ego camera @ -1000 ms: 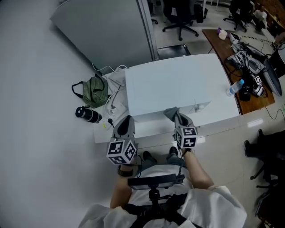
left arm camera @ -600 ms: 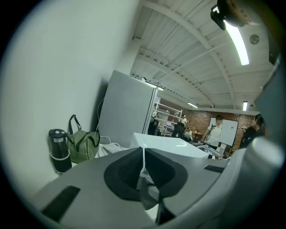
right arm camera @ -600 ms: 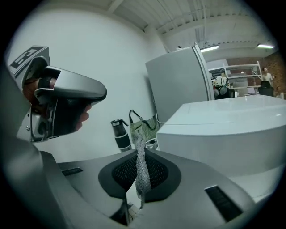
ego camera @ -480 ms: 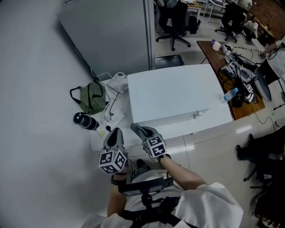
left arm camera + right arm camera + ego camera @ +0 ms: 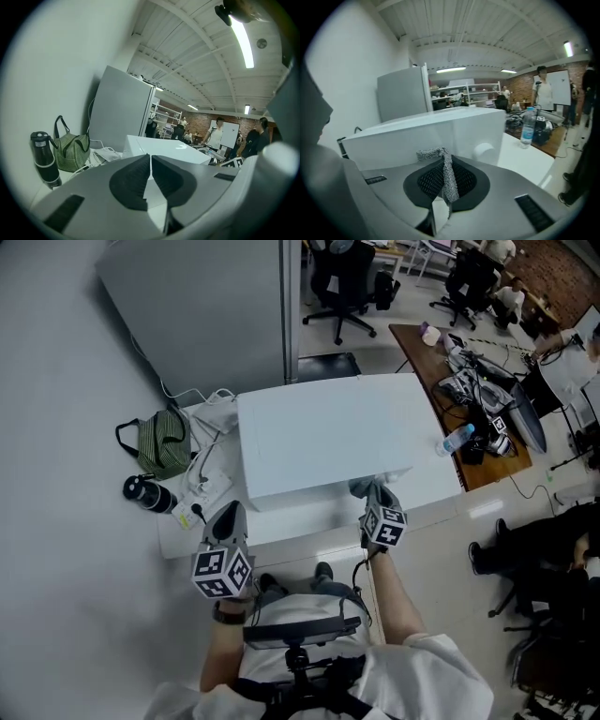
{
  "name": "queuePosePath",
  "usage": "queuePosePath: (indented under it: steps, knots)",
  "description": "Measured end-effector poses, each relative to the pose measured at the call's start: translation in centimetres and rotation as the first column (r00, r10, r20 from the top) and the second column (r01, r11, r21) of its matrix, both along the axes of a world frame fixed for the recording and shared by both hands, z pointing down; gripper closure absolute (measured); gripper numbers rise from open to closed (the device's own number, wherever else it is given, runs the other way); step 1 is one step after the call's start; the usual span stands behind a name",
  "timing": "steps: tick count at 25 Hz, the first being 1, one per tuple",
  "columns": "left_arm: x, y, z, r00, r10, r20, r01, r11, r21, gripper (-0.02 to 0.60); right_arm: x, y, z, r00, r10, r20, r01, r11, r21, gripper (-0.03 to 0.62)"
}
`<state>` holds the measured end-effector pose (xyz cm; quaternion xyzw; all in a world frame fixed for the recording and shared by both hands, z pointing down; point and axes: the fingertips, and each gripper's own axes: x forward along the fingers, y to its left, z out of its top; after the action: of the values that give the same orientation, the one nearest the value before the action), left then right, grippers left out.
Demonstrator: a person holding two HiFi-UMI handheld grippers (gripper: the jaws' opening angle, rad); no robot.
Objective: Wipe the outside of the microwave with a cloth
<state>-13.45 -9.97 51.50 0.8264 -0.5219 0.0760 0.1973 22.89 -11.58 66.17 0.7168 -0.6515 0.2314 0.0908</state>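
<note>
A white box-shaped microwave (image 5: 323, 442) (image 5: 426, 133) (image 5: 159, 147) stands on a white table (image 5: 427, 486). My right gripper (image 5: 367, 491) (image 5: 443, 176) is shut on a grey cloth (image 5: 445, 176) (image 5: 361, 487), held at the microwave's front face near its right end, by the round knob (image 5: 483, 151). A strip of cloth sticks up from between the pads. My left gripper (image 5: 228, 521) (image 5: 150, 176) is shut with nothing in it and hangs at the table's front edge, left of the microwave.
On the table's left lie a green striped bag (image 5: 159, 444) (image 5: 70, 150), a black bottle (image 5: 145, 493) (image 5: 44, 159) and white cables (image 5: 211, 470). A water bottle (image 5: 455, 439) (image 5: 527, 126) stands at the right. A grey cabinet (image 5: 211, 310) is behind; a cluttered desk (image 5: 478, 381) is right.
My right gripper has swung with the cloth from the microwave's front left corner back to its front right. The left gripper stays by the table edge.
</note>
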Motion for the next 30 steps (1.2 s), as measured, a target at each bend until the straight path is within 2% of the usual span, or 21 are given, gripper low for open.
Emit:
queuePosePath:
  steps: [2,5,8,10,12,14,18,20,21,23,25,27,30]
  knots:
    - [1.1,0.0,0.4,1.0,0.017,-0.004,-0.017,1.0,-0.007,0.532,3.6,0.6,0.1,0.997,0.071,0.003,-0.071,0.997,-0.006,0.554]
    - [2.5,-0.1,0.3,0.999,0.041,-0.006,-0.041,0.999,0.004,0.532,3.6,0.6,0.6,0.998,0.064,0.008,-0.064,0.998,-0.016,0.554]
    - [2.6,-0.2,0.1,0.999,0.046,0.0,-0.046,0.999,0.015,0.532,-0.7,-0.1,1.7,0.999,-0.014,0.037,0.016,0.999,-0.038,0.553]
    - [1.7,-0.1,0.1,1.0,0.029,0.0,-0.029,0.999,0.018,0.532,-5.6,-0.6,2.2,0.994,-0.102,0.048,0.105,0.993,-0.054,0.554]
    - [0.4,0.2,0.1,1.0,0.005,-0.003,-0.005,1.0,0.016,0.532,-11.5,-0.9,3.2,0.977,-0.203,0.06,0.208,0.974,-0.089,0.554]
    - [-0.9,0.4,0.1,1.0,-0.015,-0.006,0.015,1.0,0.014,0.532,-18.2,-0.9,4.2,0.94,-0.332,0.084,0.34,0.934,-0.114,0.554]
    - [-3.3,1.1,0.1,0.998,-0.058,-0.007,0.058,0.998,0.016,0.532,-31.8,-0.9,4.0,0.799,-0.595,0.087,0.601,0.793,-0.097,0.554]
    - [-4.7,1.4,0.0,0.997,-0.078,-0.005,0.078,0.997,0.015,0.532,-36.2,-0.9,3.6,0.741,-0.667,0.074,0.671,0.734,-0.107,0.554]
    - [-5.2,1.5,0.0,0.997,-0.083,-0.004,0.083,0.996,0.012,0.532,-37.3,-0.8,3.5,0.729,-0.68,0.073,0.684,0.721,-0.113,0.554]
    - [-5.8,1.7,-0.1,0.996,-0.084,-0.004,0.084,0.996,0.006,0.532,-37.5,-0.6,3.5,0.733,-0.675,0.082,0.68,0.725,-0.11,0.553]
    - [-5.7,1.6,-0.2,0.997,-0.079,-0.005,0.079,0.997,0.002,0.532,-35.7,-0.8,3.7,0.75,-0.653,0.104,0.661,0.744,-0.099,0.554]
    - [-5.1,1.5,-0.1,0.998,-0.069,-0.003,0.069,0.998,-0.002,0.532,-32.2,-0.9,4.1,0.789,-0.602,0.119,0.613,0.784,-0.099,0.554]
    - [-3.4,1.0,0.0,0.999,-0.04,0.002,0.04,0.999,-0.001,0.532,-24.7,-0.9,5.0,0.867,-0.482,0.123,0.495,0.862,-0.11,0.554]
